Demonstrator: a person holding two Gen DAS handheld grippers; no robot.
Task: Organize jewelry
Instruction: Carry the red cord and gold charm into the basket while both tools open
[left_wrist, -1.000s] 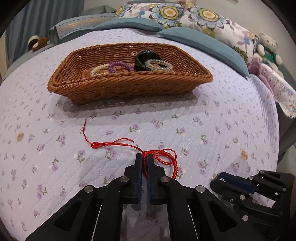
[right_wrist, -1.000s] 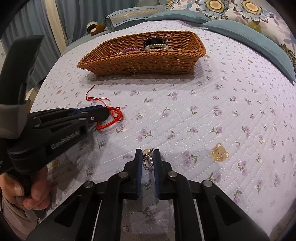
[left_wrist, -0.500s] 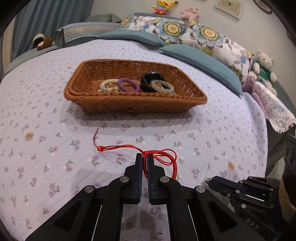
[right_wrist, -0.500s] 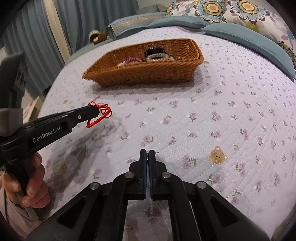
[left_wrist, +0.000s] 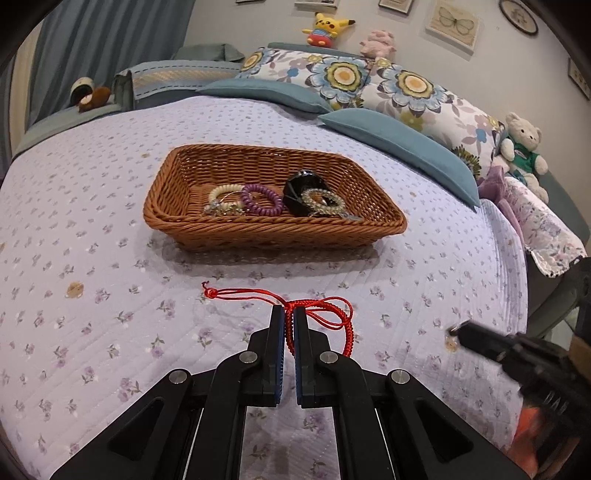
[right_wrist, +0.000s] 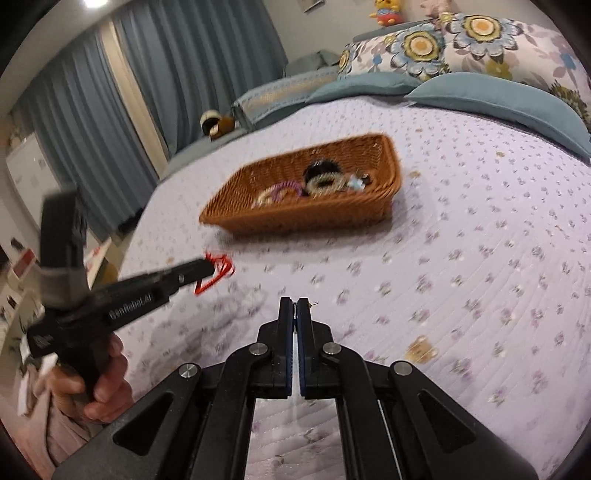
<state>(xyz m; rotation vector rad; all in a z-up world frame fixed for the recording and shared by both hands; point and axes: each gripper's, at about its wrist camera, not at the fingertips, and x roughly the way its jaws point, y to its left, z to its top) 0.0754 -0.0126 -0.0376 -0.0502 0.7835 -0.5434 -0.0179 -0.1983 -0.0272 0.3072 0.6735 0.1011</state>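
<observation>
Left gripper (left_wrist: 289, 314) pinching the red cord bracelet (left_wrist: 325, 314) and right gripper (right_wrist: 296, 308) pinching a small metal earring (right_wrist: 295, 314), both raised off the bed (left_wrist: 424, 280) for carrying to the far wicker basket (left_wrist: 273, 230).

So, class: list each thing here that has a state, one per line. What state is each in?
Left gripper: shut on the red cord bracelet.
Right gripper: shut on a small metal piece, too small to identify.
Wicker basket: upright on the bed, holding several bracelets.
</observation>
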